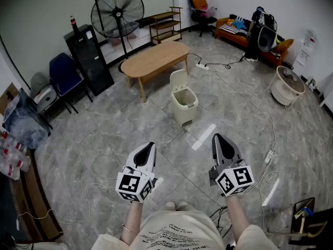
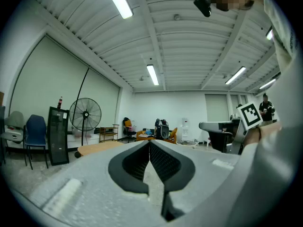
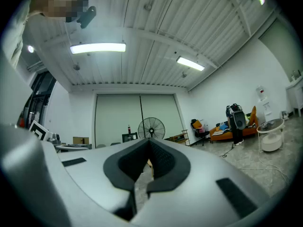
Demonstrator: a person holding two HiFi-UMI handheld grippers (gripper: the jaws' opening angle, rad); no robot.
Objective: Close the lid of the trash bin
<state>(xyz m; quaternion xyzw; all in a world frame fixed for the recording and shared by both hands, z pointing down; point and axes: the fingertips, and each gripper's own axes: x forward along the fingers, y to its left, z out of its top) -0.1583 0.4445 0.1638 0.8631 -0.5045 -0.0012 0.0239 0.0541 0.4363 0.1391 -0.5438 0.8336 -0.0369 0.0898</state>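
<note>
A small cream trash bin [image 1: 184,105] stands on the grey tiled floor ahead of me, its lid [image 1: 178,79] tipped up and back so the inside shows. Both grippers are held low and close to me, well short of the bin. My left gripper [image 1: 150,146] is shut with nothing in it, and its pads meet at the tip [image 2: 149,144]. My right gripper [image 1: 217,138] is also shut and empty [image 3: 150,141]. Neither gripper view shows the bin.
A wooden oval table [image 1: 156,57] stands just behind the bin, with a standing fan [image 1: 117,13] and a black cabinet [image 1: 88,56] further back left. A blue chair [image 1: 65,74] is at the left. Cables and a power strip [image 1: 269,154] run along the floor at the right.
</note>
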